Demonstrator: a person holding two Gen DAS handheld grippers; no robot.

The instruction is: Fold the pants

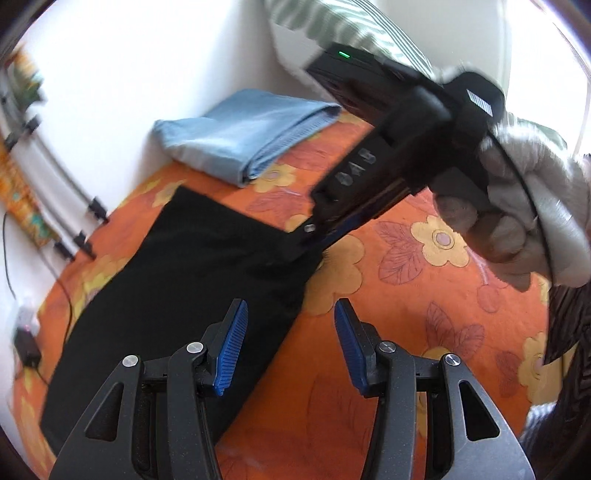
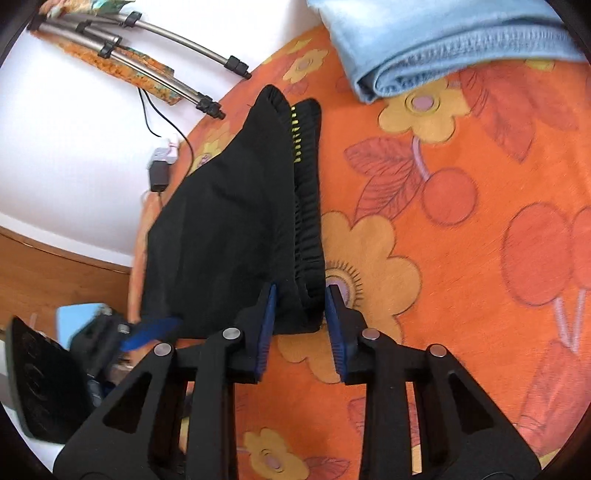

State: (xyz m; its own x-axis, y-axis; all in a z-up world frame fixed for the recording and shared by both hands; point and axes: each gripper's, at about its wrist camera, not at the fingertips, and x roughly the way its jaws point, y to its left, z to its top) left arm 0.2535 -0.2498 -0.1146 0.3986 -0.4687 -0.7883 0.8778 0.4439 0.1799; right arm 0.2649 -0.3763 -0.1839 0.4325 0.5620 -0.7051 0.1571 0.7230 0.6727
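Note:
Black pants [image 1: 184,280] lie folded lengthwise on an orange flowered sheet [image 1: 388,295]. In the right wrist view the pants [image 2: 229,229] show a ribbed waistband with yellow stitching along their right edge. My left gripper [image 1: 290,347] is open and empty, its fingers just above the pants' right edge. My right gripper [image 2: 300,325] is open, its jaws straddling the near waistband corner without pressing it. In the left wrist view the right gripper [image 1: 314,236] points down at the pants' far right corner, held by a grey-gloved hand [image 1: 517,221].
A folded light blue cloth [image 1: 247,136] lies at the sheet's far side, also in the right wrist view [image 2: 443,44]. Metal tripod legs [image 2: 147,48], a cable and a black adapter [image 2: 159,173] lie on the white floor. A striped pillow [image 1: 332,29] sits behind.

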